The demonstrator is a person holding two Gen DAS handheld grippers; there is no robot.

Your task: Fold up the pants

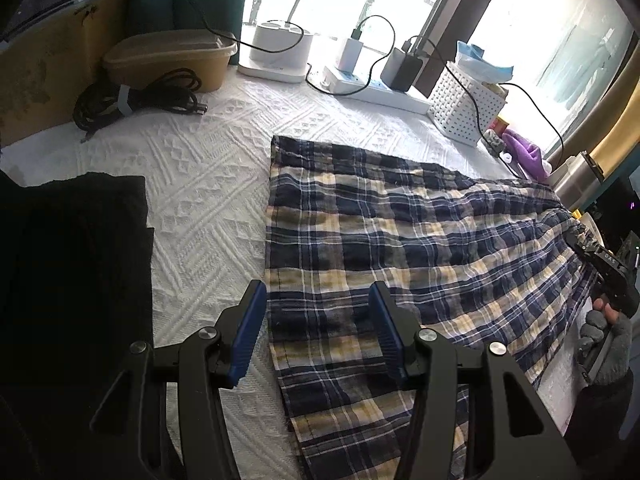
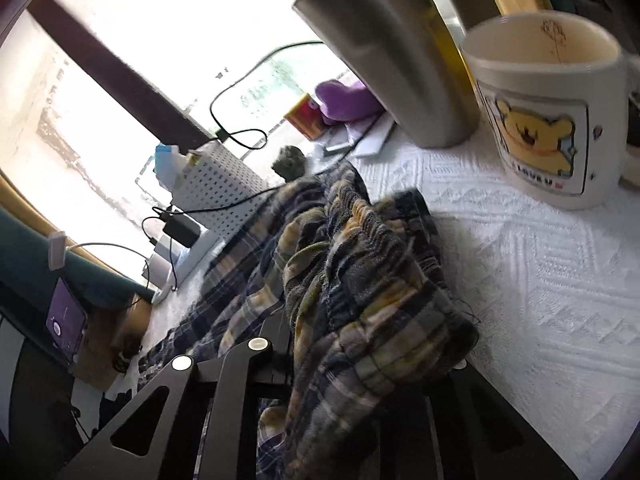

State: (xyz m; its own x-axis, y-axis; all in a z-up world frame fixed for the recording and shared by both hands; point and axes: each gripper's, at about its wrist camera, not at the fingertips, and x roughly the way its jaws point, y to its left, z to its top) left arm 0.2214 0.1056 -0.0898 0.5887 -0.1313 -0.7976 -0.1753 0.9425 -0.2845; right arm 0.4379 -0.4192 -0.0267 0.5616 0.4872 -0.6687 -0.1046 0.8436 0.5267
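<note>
The plaid pants [image 1: 400, 232] are spread on the white table [image 1: 200, 184]. Their hem is straddled, ungripped, by the half-open left claw [image 1: 316, 320]; their bunched waistband is clamped by the right claw [image 2: 360, 360], beside the mug [image 2: 548, 120].

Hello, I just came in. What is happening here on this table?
A person with a handheld gripper in each hand is folding plaid pants spread on a white textured cloth. The right gripper has bunched up the waistband end and is closed on it, close to a bear mug and a steel tumbler. The left gripper hangs open over the leg end, gripping nothing. No fold is made yet.
</note>
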